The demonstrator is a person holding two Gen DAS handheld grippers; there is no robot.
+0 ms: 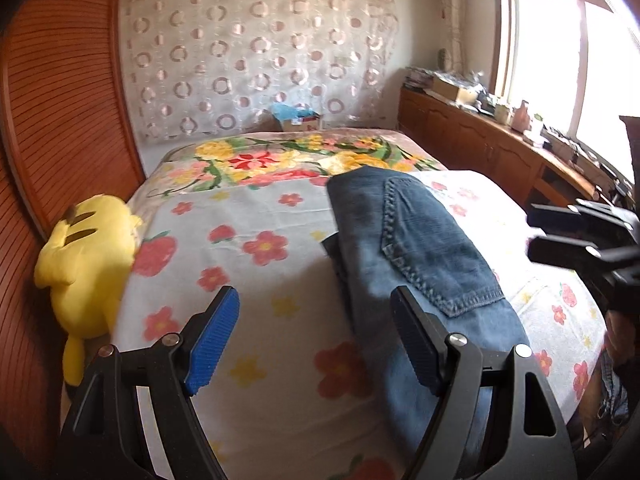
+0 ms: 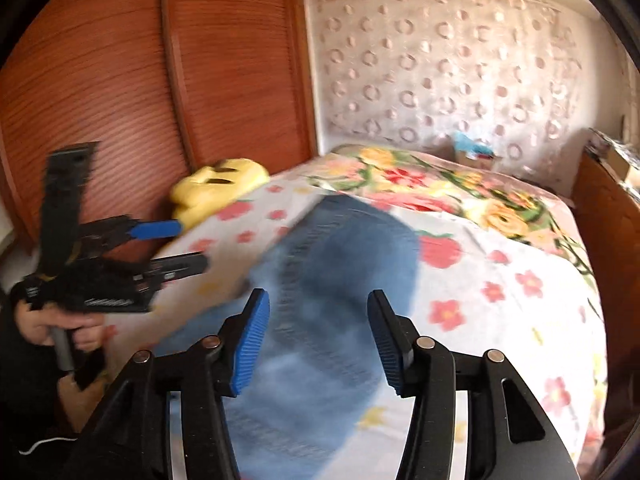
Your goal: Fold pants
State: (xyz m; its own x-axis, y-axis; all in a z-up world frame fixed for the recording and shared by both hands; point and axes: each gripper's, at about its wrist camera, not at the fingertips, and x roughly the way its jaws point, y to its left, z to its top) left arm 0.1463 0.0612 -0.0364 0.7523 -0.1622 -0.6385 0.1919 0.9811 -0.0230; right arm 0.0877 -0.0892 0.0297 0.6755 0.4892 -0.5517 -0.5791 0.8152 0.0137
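Blue denim pants (image 1: pixel 416 248) lie folded lengthwise on the flowered bed sheet (image 1: pixel 248 264), a back pocket facing up. They also show, blurred, in the right wrist view (image 2: pixel 328 280). My left gripper (image 1: pixel 314 304) is open and empty above the sheet, its right finger over the pants' near end. My right gripper (image 2: pixel 318 308) is open and empty above the pants. Each gripper shows in the other's view, the right one (image 1: pixel 532 230) at the right edge, the left one (image 2: pixel 188 246) at the left, both open.
A yellow plush toy (image 1: pixel 88 264) lies at the bed's left edge against a red wooden wardrobe (image 1: pixel 60 120). A wooden cabinet (image 1: pixel 500 148) with clutter runs along the right under a window. A patterned curtain (image 1: pixel 260 52) and a cardboard box (image 1: pixel 300 120) stand behind the bed.
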